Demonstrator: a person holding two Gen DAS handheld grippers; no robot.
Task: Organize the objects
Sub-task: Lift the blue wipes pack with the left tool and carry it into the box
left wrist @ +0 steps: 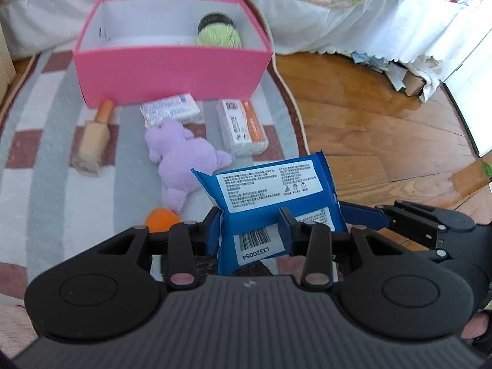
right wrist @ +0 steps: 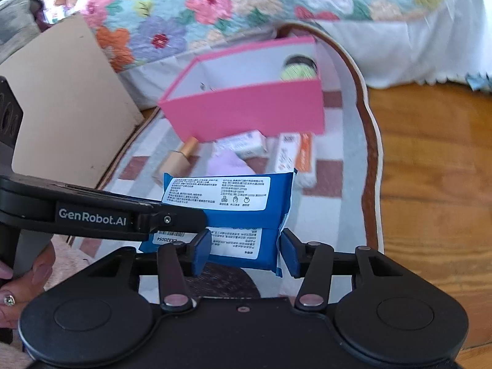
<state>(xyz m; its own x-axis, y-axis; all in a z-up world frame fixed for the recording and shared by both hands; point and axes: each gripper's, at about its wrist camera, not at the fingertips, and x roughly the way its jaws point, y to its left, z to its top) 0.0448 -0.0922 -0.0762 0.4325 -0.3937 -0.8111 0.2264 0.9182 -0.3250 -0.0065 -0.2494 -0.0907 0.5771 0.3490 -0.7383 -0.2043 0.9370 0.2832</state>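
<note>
One pink box. One green yarn ball inside it. One blue wipes pack. Two white packets. One purple plush toy. One orange ball. One tan bottle. One striped rug. One cardboard sheet.

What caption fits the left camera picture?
Left gripper holds a blue packet above the rug, pink box ahead.

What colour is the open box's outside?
Pink, white inside; the box shows best in the left wrist view.
</note>
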